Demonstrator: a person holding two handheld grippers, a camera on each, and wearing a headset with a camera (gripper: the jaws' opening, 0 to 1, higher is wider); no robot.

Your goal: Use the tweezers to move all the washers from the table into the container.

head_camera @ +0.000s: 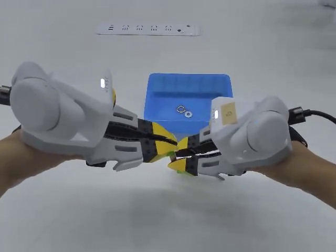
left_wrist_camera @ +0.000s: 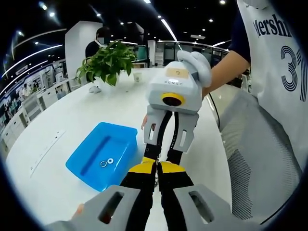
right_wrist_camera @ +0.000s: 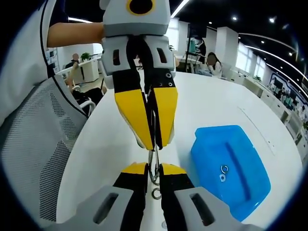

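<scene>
My two grippers meet tip to tip in front of the blue container (head_camera: 157,86). A thin pair of metal tweezers (right_wrist_camera: 154,162) runs between the yellow jaws. My left gripper (head_camera: 169,148) comes in from the left and looks shut on them. My right gripper (head_camera: 176,160) comes in from the right and also looks shut on them. Two washers (head_camera: 184,111) lie inside the container. One washer (right_wrist_camera: 156,194) lies on the white table just under the right gripper's (right_wrist_camera: 154,170) jaws. The container (left_wrist_camera: 120,137) sits to the left of my left gripper (left_wrist_camera: 156,169).
A white power strip (head_camera: 148,29) lies at the far side of the white table (head_camera: 168,210). A potted plant (left_wrist_camera: 107,61) stands at the table's far end. A mesh office chair (right_wrist_camera: 33,159) and the person's torso are close behind the grippers.
</scene>
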